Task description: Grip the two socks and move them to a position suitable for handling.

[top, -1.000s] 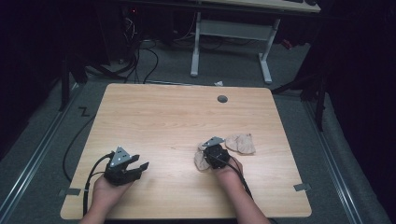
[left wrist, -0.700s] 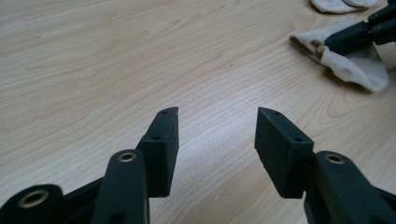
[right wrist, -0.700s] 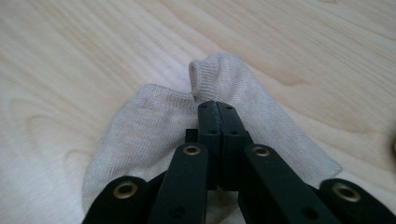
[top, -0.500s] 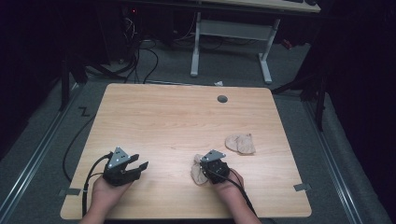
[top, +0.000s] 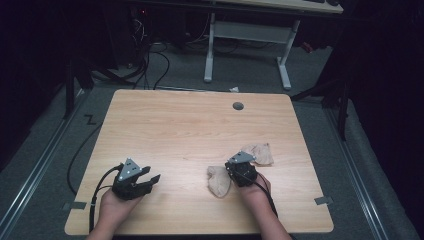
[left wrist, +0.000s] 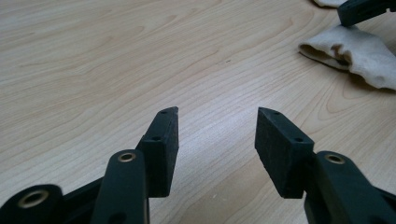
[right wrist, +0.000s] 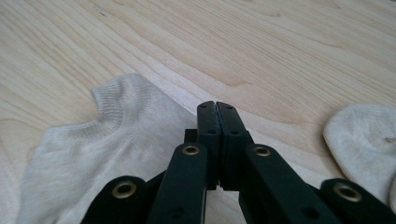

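Observation:
Two beige socks lie on the wooden table. The nearer sock lies just left of my right gripper. That gripper's jaws have just closed and now stand pressed together, with nothing seen between the pads. The other sock lies to its right. My left gripper rests near the front left edge, open and empty. In the left gripper view the nearer sock is off to the right.
A round cable hole sits near the table's far edge. Cables trail from both grippers over the front edge. Beyond the table stand a white desk frame and floor cables.
My right gripper first drew back toward the front edge, with the nearer sock shifting the same way. It has since moved right and a little away, leaving that sock at its left. The left gripper stayed put.

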A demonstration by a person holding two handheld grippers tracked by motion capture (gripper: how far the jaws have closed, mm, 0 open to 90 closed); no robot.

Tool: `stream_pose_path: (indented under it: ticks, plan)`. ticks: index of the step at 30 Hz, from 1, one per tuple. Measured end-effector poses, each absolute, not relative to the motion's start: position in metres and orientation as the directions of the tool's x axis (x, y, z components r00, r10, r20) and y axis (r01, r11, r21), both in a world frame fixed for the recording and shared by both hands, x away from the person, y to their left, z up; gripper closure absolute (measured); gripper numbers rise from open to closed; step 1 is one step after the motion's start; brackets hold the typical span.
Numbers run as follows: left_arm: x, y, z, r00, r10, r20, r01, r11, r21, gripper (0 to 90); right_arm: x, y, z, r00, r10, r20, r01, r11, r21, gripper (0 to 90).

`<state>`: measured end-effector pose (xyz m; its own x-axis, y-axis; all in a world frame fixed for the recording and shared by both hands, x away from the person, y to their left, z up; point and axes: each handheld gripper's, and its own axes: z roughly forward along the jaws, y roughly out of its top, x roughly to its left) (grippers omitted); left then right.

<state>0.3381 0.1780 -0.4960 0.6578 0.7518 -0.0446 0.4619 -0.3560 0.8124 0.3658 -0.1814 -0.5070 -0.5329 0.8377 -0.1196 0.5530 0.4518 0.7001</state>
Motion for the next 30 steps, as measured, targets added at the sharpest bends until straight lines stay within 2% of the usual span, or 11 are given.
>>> stream_pose_path:
  ticks: [6,17,23,30]
  plan:
    - [0.339,0.178,-0.497,0.663,0.747,-0.037,0.464,-0.371,0.804,49.9,0.369,-0.181,-0.516,-0.540,0.832,-0.128,0.578,0.477,0.662,89.5]
    - [0.339,0.177,-0.497,0.665,0.746,-0.039,0.461,-0.369,0.807,49.8,0.314,-0.192,-0.518,-0.573,0.814,-0.102,0.564,0.481,0.672,89.0]
    - [0.339,0.175,-0.496,0.668,0.743,-0.039,0.461,-0.372,0.806,49.7,0.301,-0.176,-0.520,-0.613,0.785,-0.095,0.539,0.502,0.677,89.0]
    - [0.337,0.173,-0.497,0.674,0.738,-0.031,0.457,-0.384,0.803,49.7,0.307,-0.146,-0.521,-0.665,0.740,-0.103,0.498,0.542,0.677,89.0]
